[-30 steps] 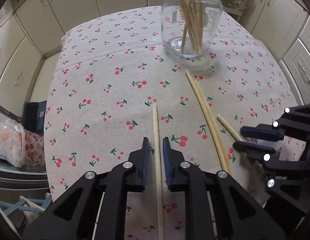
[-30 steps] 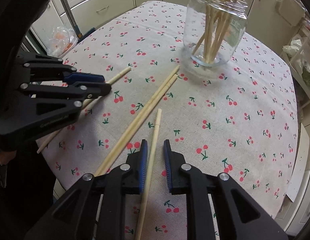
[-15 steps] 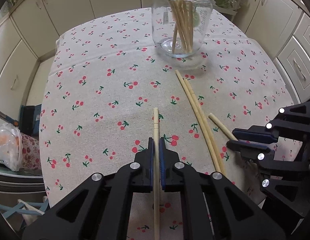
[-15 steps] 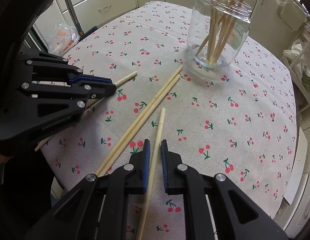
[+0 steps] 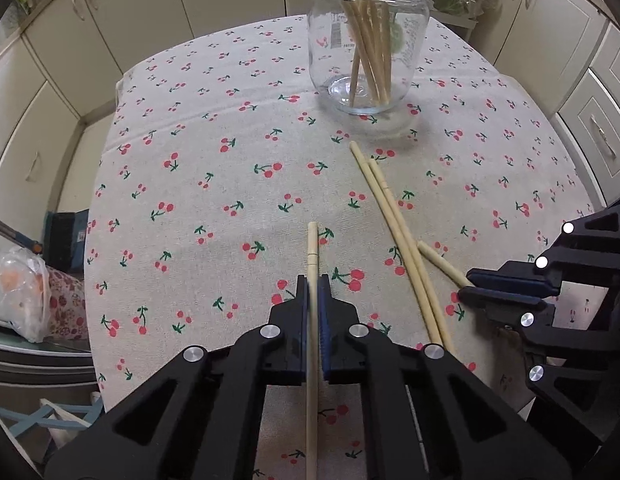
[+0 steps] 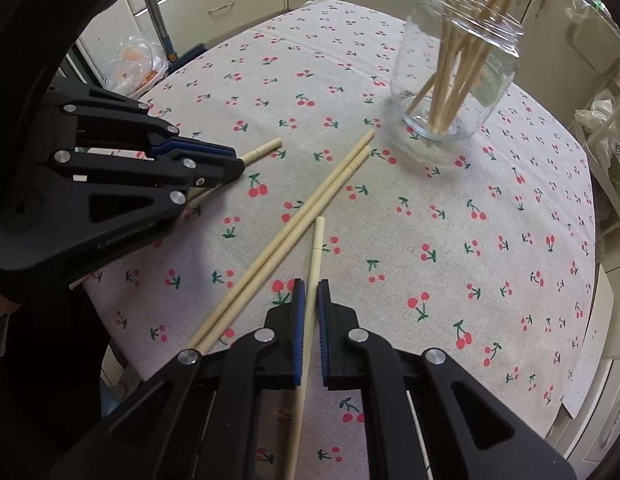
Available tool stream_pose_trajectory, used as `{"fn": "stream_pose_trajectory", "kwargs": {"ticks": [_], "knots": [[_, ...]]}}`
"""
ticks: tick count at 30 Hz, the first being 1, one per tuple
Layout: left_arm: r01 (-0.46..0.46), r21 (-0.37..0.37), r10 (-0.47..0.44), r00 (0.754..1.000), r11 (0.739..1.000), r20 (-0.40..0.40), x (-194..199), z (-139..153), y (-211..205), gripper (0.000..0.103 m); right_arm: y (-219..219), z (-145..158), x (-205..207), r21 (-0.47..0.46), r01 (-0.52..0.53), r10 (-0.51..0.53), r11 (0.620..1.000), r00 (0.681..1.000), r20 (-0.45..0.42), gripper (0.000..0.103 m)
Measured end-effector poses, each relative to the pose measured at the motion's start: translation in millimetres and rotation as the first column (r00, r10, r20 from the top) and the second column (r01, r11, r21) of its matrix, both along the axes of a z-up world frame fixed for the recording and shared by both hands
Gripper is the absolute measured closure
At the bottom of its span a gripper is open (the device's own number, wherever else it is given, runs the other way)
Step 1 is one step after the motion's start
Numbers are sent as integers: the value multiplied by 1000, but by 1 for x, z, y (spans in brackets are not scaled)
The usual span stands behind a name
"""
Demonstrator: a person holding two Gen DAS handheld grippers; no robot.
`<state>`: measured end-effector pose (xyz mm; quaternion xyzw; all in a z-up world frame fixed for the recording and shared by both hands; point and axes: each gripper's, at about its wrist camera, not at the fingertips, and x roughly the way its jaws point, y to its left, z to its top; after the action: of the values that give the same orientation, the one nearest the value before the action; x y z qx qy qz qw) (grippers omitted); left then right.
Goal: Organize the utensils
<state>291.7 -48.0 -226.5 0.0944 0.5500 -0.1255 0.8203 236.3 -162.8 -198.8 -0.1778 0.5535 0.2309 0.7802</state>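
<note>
Both my tongs clamped on 1 chopstick each: left tongs, right tongs. Sticks run lengthwise up-frame; jar sits upper right, left nearer.

Jar behind chopstick pair, apparently apart.

Around you run cream cabinets with metal handles. The tabletop wears a pale cherry-print cloth. A plastic bag sits low to your left, and soft, even daylight fills the room.
</note>
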Motion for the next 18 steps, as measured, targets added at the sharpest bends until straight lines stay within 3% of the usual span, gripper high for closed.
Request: {"fn": "stream_pose_trajectory", "kwargs": {"ticks": [14,18], "knots": [[-64,-64,65,998,996,12,4,6,18,98,-10,0,1,48,52,-52,997,999,-2,97],[-68,-68,68,998,995,-7,6,-1,18,98,-5,1,1,14,29,-29,999,1000,-6,97]]}}
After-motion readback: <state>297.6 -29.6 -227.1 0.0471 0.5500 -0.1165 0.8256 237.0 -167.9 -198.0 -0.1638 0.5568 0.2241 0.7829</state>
